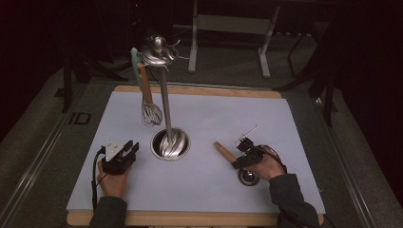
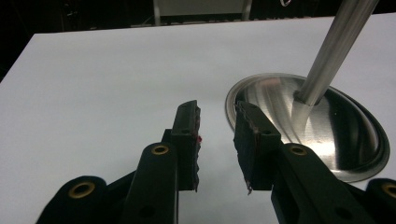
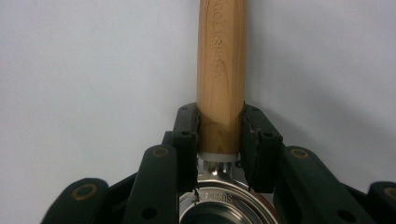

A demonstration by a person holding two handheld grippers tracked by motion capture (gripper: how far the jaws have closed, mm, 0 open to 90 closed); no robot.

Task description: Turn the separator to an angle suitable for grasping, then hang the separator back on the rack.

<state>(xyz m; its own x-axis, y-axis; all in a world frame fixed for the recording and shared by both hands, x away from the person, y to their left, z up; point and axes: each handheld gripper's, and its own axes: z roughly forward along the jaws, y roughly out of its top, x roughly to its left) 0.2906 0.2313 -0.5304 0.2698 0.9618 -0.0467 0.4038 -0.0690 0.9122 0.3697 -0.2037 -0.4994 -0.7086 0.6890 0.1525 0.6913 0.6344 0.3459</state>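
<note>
Right gripper squeezes the stiff wooden handle near its heavy metal cup; hold there.

Layout of the table as we see it from the high view.
We find the utensil stand at centre, its pole upright, with a whisk hanging to its left. The left gripper rests left of the base; right of it lies the strainer, its handle between the right gripper jaws.
</note>
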